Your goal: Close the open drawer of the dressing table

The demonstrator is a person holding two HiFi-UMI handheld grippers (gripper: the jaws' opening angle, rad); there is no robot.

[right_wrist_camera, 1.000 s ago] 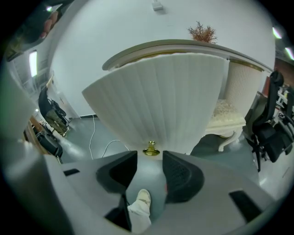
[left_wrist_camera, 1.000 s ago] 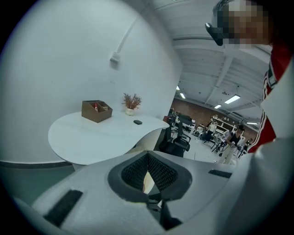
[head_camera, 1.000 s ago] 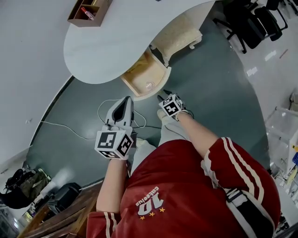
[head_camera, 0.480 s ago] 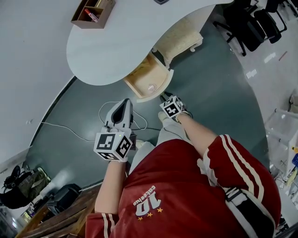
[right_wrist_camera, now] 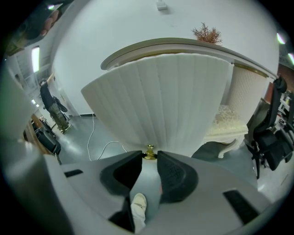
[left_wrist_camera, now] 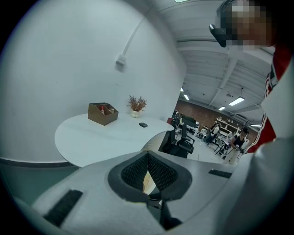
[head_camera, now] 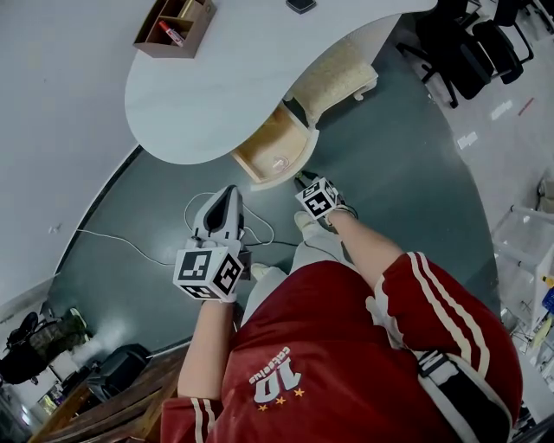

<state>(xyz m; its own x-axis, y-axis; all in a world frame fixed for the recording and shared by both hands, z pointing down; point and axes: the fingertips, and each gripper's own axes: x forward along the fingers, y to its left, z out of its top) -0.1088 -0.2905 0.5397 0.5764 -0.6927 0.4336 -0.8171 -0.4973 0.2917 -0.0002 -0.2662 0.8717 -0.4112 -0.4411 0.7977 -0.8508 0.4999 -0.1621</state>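
Note:
The dressing table [head_camera: 216,78] has a white rounded top. Its drawer [head_camera: 273,147] stands pulled out, the wooden inside showing. The drawer's ribbed cream front [right_wrist_camera: 161,101] fills the right gripper view, with a small gold knob [right_wrist_camera: 149,152] at its lower edge. My right gripper [head_camera: 303,180] points steeply down at that front, and its jaw tips [right_wrist_camera: 149,156] are closed on the knob from both sides. My left gripper [head_camera: 229,192] hangs over the floor to the left of the drawer, apart from it. Its pads [left_wrist_camera: 158,172] meet, with nothing between them.
A wooden organiser [head_camera: 173,22] and a small dark object [head_camera: 300,5] lie on the table top. A cream stool [head_camera: 333,69] stands beside the drawer. A white cable [head_camera: 199,195] loops on the floor under my left gripper. Black office chairs [head_camera: 467,43] stand at the upper right.
Both grippers and the drawer stay where they were; only the head view has shifted a little.

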